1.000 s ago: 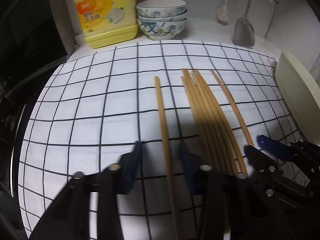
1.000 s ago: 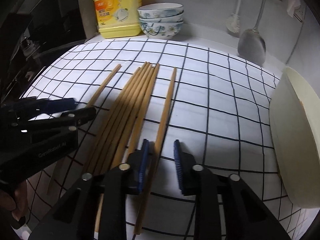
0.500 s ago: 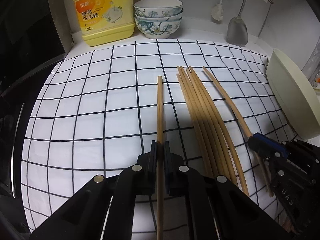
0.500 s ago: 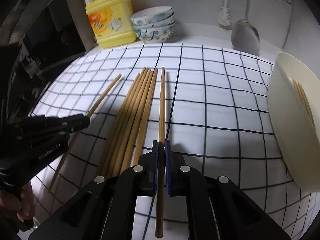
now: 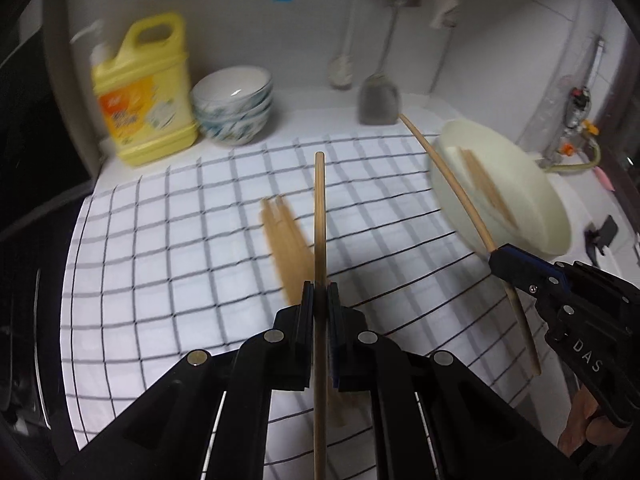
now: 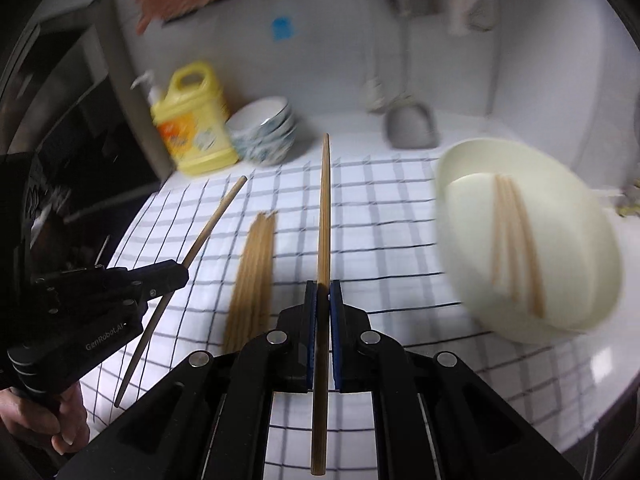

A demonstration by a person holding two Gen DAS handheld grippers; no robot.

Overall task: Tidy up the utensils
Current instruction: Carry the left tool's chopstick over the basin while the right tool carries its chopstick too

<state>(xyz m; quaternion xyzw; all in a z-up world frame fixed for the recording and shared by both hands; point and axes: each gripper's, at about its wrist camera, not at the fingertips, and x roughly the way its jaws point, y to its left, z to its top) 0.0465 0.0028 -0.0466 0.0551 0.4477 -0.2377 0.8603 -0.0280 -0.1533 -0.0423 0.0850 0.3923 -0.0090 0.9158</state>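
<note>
A checked cloth (image 5: 168, 240) covers the bench. At two o'clock sits a cream bowl (image 6: 560, 280) holding chopsticks. A chopstick bundle (image 6: 252, 272) lies mid-cloth. The left tongs (image 5: 320, 300) and right tongs (image 6: 323, 300) each pinch one chopstick, clear of the cloth.

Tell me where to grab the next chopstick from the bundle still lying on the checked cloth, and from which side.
Grip an outer stick of the bundle near its near end, coming down from above with the jaws across its width. The sticks lie flat, touching, pointing away from the cameras, so only an outside one offers a free flank. Both grippers are currently full.
</note>
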